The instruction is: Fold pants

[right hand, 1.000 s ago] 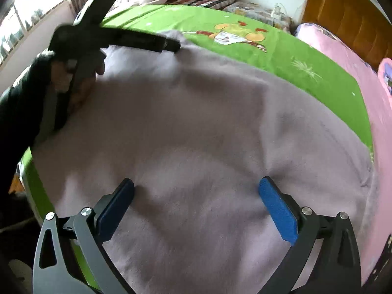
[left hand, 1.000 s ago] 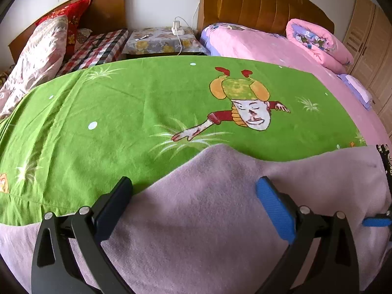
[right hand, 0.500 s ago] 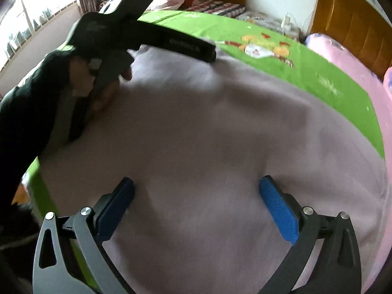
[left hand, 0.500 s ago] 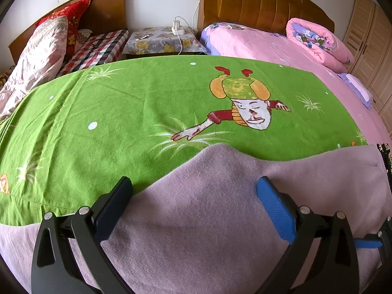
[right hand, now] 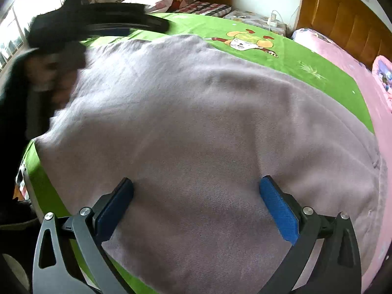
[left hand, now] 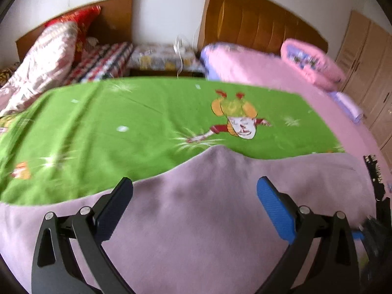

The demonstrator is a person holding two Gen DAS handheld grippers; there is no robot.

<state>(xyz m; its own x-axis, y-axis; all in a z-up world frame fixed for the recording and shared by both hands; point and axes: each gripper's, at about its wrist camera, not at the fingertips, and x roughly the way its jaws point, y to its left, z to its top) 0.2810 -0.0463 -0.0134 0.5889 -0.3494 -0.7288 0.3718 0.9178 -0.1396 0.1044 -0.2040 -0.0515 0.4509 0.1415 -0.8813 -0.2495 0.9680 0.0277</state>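
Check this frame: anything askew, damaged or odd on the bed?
Nothing stands out. The lilac pants lie flat on the green cartoon sheet, with no tear or stain visible. Both the left gripper and the right gripper are open above the fabric. The blur is only motion.

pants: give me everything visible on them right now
The pants are pale mauve, soft and fleecy-looking, lying spread flat with slight wrinkles on the green cartoon sheet. Waist and legs cannot be told apart. One edge rises to a rounded peak near the printed figure. Both the left gripper and right gripper are open over the cloth, gripping nothing; whether the fingers touch it cannot be told.
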